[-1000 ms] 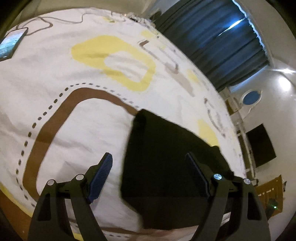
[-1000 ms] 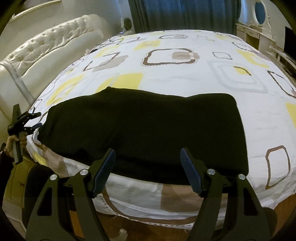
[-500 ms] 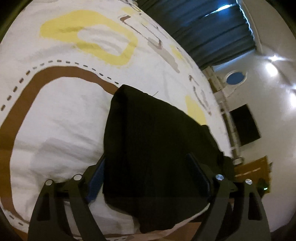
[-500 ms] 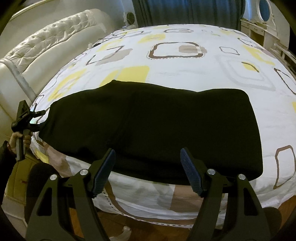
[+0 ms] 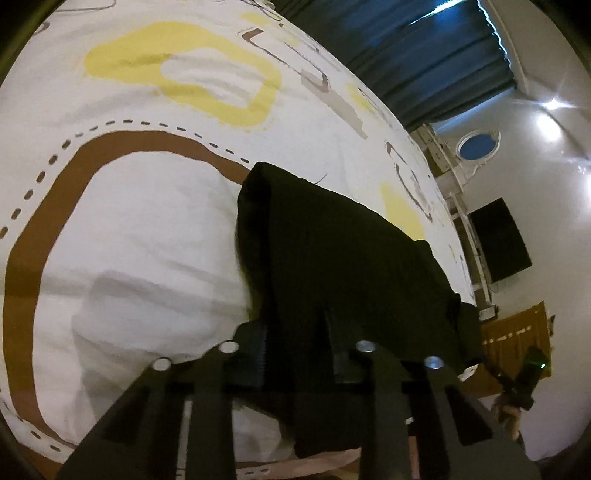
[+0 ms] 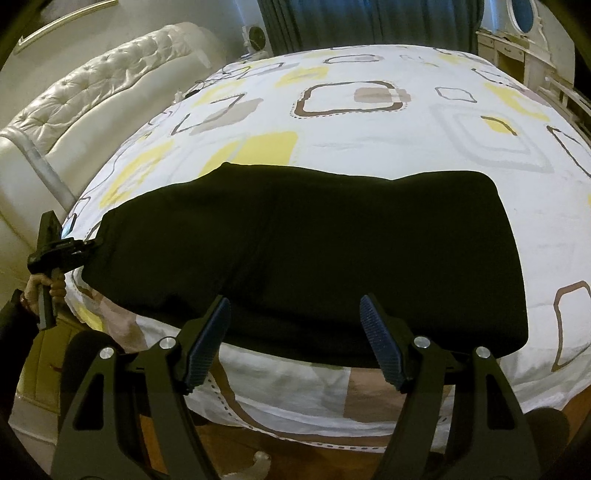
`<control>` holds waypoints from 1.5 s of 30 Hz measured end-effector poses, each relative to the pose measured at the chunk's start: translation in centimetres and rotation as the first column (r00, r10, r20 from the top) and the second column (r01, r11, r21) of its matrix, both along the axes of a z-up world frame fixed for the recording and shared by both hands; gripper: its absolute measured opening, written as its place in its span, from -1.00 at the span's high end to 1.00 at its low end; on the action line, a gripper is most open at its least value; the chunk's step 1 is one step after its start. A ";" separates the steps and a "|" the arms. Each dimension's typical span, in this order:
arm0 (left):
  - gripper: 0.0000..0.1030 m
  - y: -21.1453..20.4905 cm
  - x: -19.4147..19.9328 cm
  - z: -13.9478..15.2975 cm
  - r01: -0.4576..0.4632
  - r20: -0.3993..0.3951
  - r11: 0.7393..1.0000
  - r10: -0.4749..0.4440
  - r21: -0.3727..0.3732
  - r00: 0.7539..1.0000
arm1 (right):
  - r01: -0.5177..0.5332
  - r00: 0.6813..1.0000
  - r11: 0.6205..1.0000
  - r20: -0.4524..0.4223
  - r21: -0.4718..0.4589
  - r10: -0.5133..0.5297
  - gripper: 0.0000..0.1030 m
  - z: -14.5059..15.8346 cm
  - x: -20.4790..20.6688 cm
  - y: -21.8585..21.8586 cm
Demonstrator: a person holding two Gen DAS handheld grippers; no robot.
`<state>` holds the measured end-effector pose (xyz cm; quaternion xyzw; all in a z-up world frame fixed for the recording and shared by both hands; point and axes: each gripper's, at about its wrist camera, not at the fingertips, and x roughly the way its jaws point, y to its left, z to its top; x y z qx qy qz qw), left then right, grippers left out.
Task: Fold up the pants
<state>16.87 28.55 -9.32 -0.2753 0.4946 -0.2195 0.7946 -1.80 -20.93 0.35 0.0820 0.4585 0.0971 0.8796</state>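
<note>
The black pants (image 6: 314,254) lie folded lengthwise across the near edge of the bed. In the left wrist view the pants (image 5: 343,266) stretch away from me, and my left gripper (image 5: 295,332) has closed on their near end, with cloth between the fingers. From the right wrist view the left gripper (image 6: 90,245) shows at the far left end of the pants. My right gripper (image 6: 295,332) is open and empty, hovering just in front of the pants' near long edge at the middle.
The bed has a white cover (image 6: 369,122) with yellow and brown squares. A white tufted headboard (image 6: 81,92) is at the left. Dark blue curtains (image 6: 369,22) hang behind, with a white dresser (image 6: 517,44) at the right. Wooden floor (image 6: 258,450) lies below the bed edge.
My left gripper moved onto the end of the pants and its fingers closed on the cloth. My right gripper stayed open and drew slightly closer to the pants.
</note>
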 end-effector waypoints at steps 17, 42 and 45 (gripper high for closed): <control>0.78 -5.6 -0.1 6.7 0.003 0.101 0.992 -0.016 0.126 0.995 | 0.009 1.000 1.000 0.009 0.013 -0.009 -0.41 0.0 0.1 -1.0; 0.78 -23.6 -0.3 13.4 0.207 0.197 0.972 -0.226 0.114 0.954 | 0.104 0.992 0.990 0.063 0.093 -0.110 -0.41 0.9 -2.5 -6.0; 0.78 -25.9 -0.5 13.8 0.215 0.192 0.958 -0.251 0.191 0.949 | 0.121 0.990 0.987 0.065 0.106 -0.129 -0.41 0.8 -2.7 -6.8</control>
